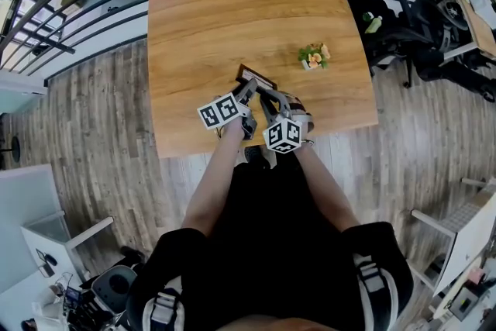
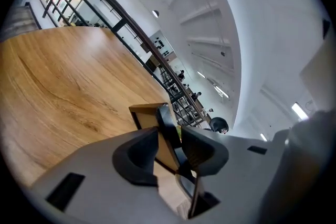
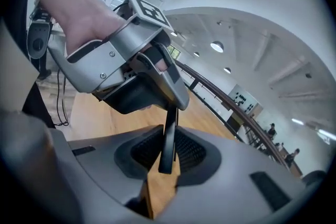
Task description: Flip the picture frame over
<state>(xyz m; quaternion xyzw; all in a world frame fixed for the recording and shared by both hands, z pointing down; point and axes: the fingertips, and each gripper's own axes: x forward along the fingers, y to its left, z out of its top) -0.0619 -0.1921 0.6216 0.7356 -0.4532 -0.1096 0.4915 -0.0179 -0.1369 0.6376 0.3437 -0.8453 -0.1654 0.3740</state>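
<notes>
Mid-flip at the wooden counter: the picture frame is tipped up on edge, left of the potted flowers & nearer the person than they are, w/ both tools meeting on it. The left gripper has its fingers pinching the frame's pale wood panel across its thickness. The right gripper, on the side toward the flowers, has its fingers drawn nearly together on a thin dark strip of the frame (rim or back stand, hard to tell). Best handling, by the look of it: one firm pinch carries the turn, the other tool only guides, then a gentle lowering well short of the flowers so nothing knocks the pot.
</notes>
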